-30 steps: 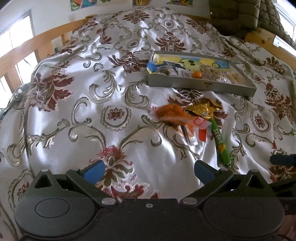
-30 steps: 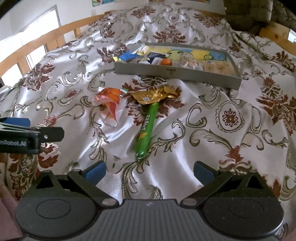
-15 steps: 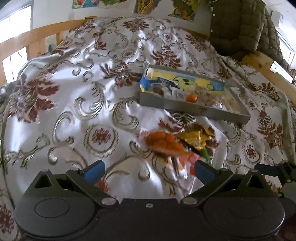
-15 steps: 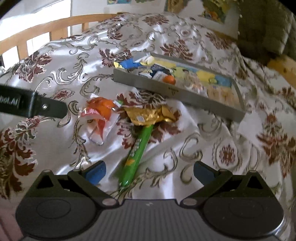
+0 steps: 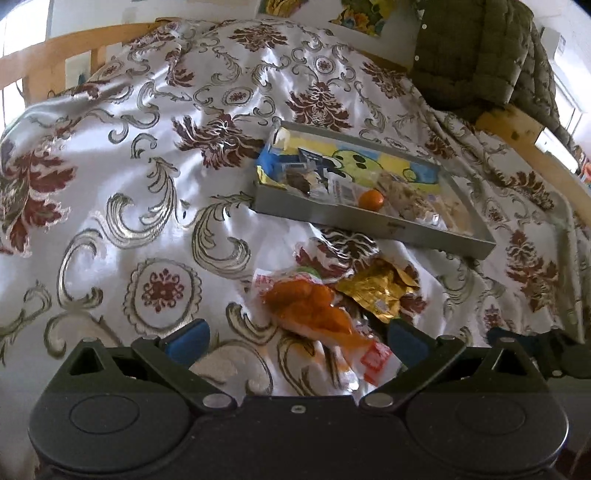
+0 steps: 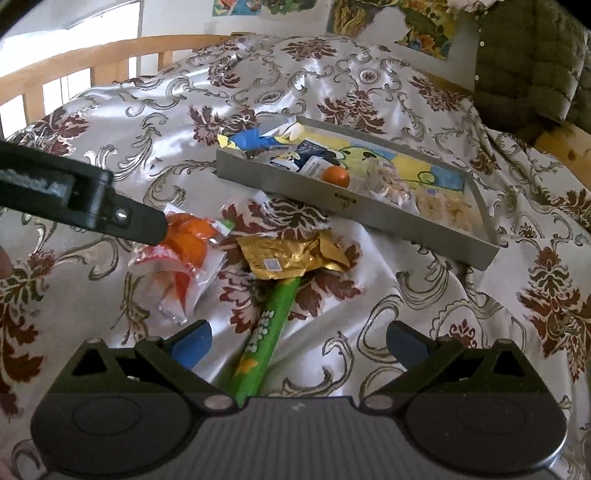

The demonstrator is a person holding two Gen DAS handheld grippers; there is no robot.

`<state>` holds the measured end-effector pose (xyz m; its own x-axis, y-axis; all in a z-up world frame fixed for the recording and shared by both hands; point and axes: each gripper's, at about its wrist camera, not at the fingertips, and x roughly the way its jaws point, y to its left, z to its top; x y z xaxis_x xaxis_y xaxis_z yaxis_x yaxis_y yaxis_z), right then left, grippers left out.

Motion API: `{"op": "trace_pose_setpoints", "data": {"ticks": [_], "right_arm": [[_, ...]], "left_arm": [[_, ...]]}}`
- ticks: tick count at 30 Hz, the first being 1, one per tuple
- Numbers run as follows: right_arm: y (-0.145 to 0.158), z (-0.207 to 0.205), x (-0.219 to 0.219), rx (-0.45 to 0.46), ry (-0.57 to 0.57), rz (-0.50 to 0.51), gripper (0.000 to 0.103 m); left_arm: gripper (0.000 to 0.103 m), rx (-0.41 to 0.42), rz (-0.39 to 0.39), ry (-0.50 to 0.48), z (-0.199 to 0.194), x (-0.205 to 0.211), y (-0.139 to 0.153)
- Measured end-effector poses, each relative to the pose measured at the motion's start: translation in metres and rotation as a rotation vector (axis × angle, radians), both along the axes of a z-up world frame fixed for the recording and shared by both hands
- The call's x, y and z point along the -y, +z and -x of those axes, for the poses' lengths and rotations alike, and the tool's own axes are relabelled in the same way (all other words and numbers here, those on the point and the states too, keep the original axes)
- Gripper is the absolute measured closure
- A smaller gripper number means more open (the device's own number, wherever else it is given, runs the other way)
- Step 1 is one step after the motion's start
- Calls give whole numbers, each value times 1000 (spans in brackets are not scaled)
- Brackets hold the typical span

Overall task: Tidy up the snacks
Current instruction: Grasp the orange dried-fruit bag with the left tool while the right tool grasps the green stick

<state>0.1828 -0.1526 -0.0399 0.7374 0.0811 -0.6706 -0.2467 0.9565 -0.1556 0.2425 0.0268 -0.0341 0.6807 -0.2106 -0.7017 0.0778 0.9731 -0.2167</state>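
Observation:
An orange snack packet [image 5: 314, 310] [image 6: 186, 245] lies on the patterned bedspread, partly between the open fingers of my left gripper [image 5: 297, 338]. Beside it sit a crumpled gold wrapper [image 5: 376, 288] [image 6: 288, 254] and a long green candy tube [image 6: 266, 332], whose near end lies between the open fingers of my right gripper [image 6: 297, 341]. Beyond them a grey tray [image 5: 369, 221] [image 6: 369, 214] holds several snacks, among them a small orange ball [image 5: 371, 199] [image 6: 335, 175]. A finger of the left gripper crosses the right wrist view just above the orange packet.
The bedspread [image 5: 147, 184] covers a bed with a wooden rail [image 6: 92, 59] at the left and back. A dark quilted jacket [image 5: 480, 55] hangs at the back right. Posters [image 6: 369, 14] are on the wall behind.
Both grippers have moved forward and lower toward the loose snacks. The orange packet now lies between the left fingers and the green tube's end between the right fingers. Both stay open.

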Motion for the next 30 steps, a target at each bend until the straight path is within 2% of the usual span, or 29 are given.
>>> {"op": "trace_pose_setpoints", "data": {"ticks": [3, 13, 19, 25, 27, 30], "right_arm": [[0, -3, 1, 14, -10, -9, 0], [-5, -8, -4, 11, -9, 11, 2], [-7, -9, -3, -22, 0, -22, 16], [-8, -13, 1, -66, -9, -61, 31], [-10, -15, 2, -95, -12, -79, 43], [-15, -18, 4, -141, -22, -111, 47]], "left_arm": [[1, 4, -16, -8, -6, 3, -2], [1, -9, 10, -21, -19, 6, -9], [4, -31, 38, -33, -17, 5, -11], [18, -51, 52, -64, -15, 10, -13], [20, -63, 63, -72, -16, 11, -16], [24, -84, 90, -68, -19, 9, -21]]}}
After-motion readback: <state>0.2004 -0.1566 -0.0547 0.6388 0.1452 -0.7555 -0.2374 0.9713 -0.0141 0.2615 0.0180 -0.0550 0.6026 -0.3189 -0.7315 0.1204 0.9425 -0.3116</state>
